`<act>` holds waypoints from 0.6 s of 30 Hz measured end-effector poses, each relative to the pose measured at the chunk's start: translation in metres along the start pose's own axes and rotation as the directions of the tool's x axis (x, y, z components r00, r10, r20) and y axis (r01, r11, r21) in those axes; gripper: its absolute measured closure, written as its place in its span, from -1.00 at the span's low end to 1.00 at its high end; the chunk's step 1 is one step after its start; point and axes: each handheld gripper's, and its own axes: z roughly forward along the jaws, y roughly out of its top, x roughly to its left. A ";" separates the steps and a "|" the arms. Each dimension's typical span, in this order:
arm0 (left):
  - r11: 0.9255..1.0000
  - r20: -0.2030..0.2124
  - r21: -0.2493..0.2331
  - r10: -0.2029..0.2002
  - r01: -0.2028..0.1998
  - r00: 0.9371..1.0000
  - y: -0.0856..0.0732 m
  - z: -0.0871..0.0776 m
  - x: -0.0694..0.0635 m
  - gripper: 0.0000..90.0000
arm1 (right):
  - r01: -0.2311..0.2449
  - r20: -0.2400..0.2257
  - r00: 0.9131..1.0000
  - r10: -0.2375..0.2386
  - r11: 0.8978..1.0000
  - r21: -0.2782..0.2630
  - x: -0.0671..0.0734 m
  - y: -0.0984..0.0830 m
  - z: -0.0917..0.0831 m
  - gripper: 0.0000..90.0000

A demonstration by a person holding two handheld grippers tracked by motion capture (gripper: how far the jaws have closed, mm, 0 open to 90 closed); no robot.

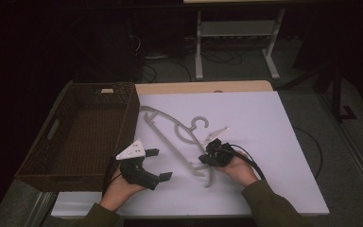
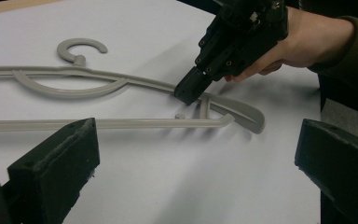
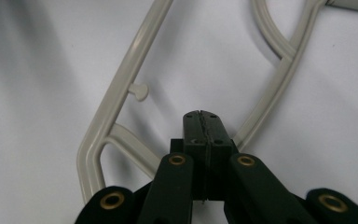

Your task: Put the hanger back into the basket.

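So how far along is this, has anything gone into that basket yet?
Nothing looks done: the dark woven basket holds nothing I can see. In hand: the right tool has its jaws shut at the grey plastic hanger's end on the white tabletop. The left tool is open. What's left is unclear; perhaps lifting the hanger.

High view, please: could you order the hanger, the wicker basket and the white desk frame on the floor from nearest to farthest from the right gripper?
1. Hanger: at the right gripper, its jaws on the lower end.
2. Wicker basket: off the table's left edge.
3. White desk frame: on the floor beyond the table.

Table [image 1: 264, 86], white sheet [image 1: 274, 156], hanger [image 1: 179, 137], basket [image 1: 78, 137]
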 end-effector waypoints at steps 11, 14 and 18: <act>1.000 -0.002 0.001 -0.003 0.003 1.000 -0.001 0.000 0.001 -1.00 | 0.013 0.080 0.997 -0.016 0.999 0.043 -0.001 -0.003 -0.001 0.99; 1.000 -0.002 0.005 -0.001 0.001 1.000 -0.001 0.000 0.001 -1.00 | -0.021 0.127 0.992 0.015 0.999 0.045 -0.016 -0.009 -0.008 1.00; 1.000 -0.001 0.008 -0.006 0.006 1.000 -0.001 0.000 0.001 -1.00 | -0.059 0.165 0.985 0.051 0.997 0.040 -0.029 -0.017 -0.017 1.00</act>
